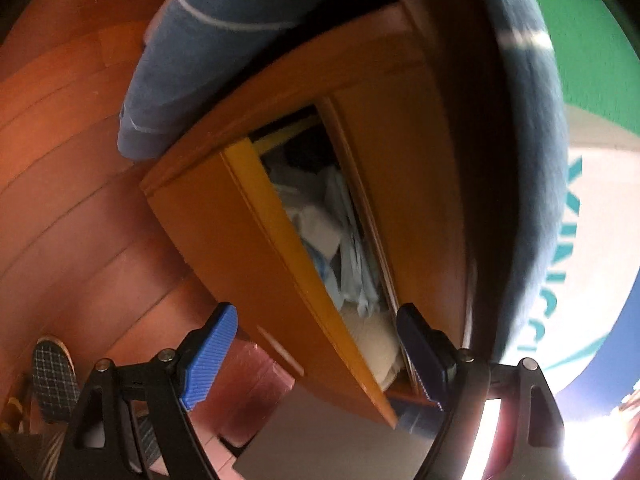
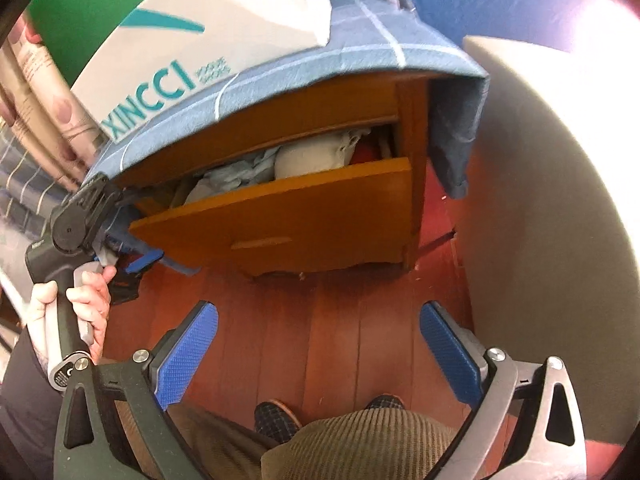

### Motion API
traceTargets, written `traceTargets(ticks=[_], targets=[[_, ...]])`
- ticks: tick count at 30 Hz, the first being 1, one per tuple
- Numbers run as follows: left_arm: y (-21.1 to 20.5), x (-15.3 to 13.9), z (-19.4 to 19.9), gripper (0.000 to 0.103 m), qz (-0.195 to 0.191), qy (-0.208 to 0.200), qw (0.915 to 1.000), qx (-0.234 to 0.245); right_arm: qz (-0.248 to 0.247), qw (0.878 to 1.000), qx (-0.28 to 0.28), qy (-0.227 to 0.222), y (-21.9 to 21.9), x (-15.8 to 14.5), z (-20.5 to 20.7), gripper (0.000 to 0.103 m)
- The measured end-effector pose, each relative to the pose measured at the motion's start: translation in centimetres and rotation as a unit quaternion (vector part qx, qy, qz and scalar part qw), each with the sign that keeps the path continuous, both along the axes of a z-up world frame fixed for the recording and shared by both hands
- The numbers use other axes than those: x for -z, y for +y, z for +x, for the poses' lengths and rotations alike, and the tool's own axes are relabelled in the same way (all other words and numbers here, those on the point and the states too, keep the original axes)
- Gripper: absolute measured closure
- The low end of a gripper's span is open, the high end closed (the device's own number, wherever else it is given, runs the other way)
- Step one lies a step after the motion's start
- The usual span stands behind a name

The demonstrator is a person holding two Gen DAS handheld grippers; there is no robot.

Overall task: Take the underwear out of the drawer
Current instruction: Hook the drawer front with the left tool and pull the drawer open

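Note:
A wooden nightstand's drawer (image 2: 280,216) stands pulled open and is stuffed with garments. A crumpled light-blue piece (image 2: 240,172) lies beside a cream piece (image 2: 312,158); I cannot tell which is underwear. The left wrist view looks down into the same drawer (image 1: 256,240) at white and pale-blue fabric (image 1: 344,232). My left gripper (image 1: 316,354) is open and empty, close above the drawer's end. In the right wrist view a hand holds this left gripper (image 2: 134,272) at the drawer's left corner. My right gripper (image 2: 320,352) hangs open and empty over the floor, short of the drawer front.
A blue checked cloth (image 2: 360,52) drapes the nightstand top, under a white bag (image 2: 180,52) with teal lettering. A pale padded surface (image 2: 540,200) stands to the right. The person's slippered feet (image 2: 276,420) rest on the wooden floor (image 2: 340,320). A pink box (image 1: 248,384) lies low.

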State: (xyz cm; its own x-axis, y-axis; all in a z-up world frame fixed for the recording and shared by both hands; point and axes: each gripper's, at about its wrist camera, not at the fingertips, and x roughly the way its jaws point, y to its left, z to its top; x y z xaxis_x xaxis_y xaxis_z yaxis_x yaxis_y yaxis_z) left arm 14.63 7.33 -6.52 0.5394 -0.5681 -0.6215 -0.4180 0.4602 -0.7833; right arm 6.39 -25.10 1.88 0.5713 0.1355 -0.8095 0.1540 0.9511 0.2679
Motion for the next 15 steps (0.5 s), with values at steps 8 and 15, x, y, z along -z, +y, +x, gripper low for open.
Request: traceTargets(ticks=[8,15], targets=[[0.0,1.5,1.6,0.019,-0.009,0.034,0.9991,-0.025,0.004,0.999,-0.009,-0.033,2.5,-1.5,0.1,0.008],[1.5,3.1,2.1,0.019,-0.033,0.039,0.9980,-0.039,0.036,0.999,0.023,-0.014,-0.2,-0.7,-0.1,0.007]])
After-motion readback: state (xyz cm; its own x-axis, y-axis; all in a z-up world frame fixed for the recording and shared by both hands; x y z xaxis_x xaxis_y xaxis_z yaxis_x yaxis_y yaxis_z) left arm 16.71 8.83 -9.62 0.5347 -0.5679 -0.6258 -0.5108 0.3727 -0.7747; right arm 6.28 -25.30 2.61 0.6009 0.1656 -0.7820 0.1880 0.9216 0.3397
